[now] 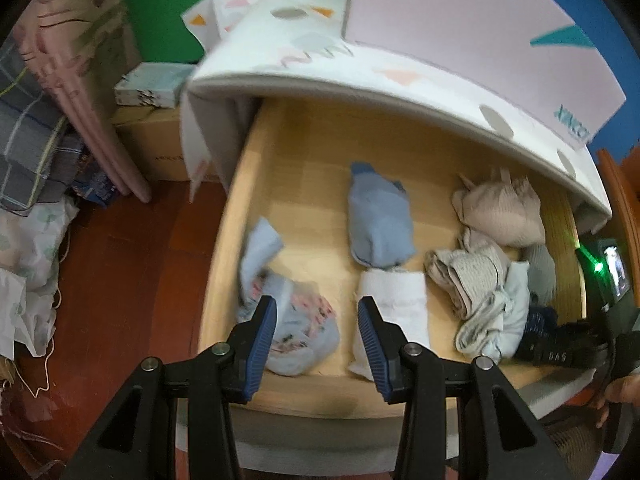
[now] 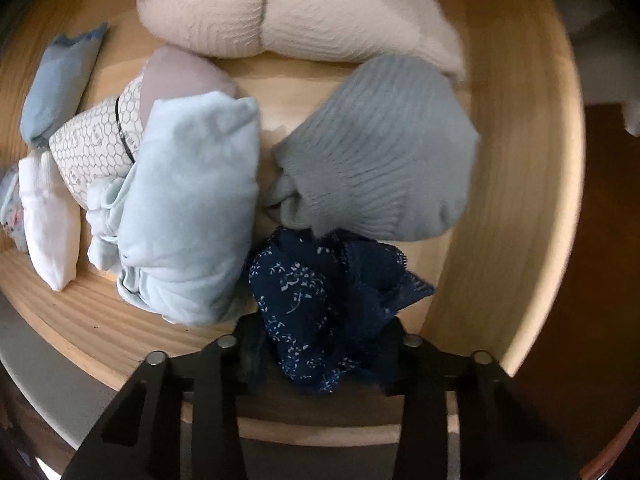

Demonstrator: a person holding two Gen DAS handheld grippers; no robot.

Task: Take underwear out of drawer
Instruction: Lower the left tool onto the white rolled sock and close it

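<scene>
Here | right gripper (image 2: pixel 324 344) clamps navy underwear (image 2: pixel 320 304), pads seemingly buried | left gripper (image 1: pixel 317 336) parted, empty, over drawer (image 1: pixel 224 264)

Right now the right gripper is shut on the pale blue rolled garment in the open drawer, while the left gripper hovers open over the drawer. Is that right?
Not quite. The right gripper is shut on the dark navy floral lace underwear, not the pale blue rolled garment lying beside it, as the right wrist view shows. The rest holds: the left gripper hovers open over the open drawer.
</scene>
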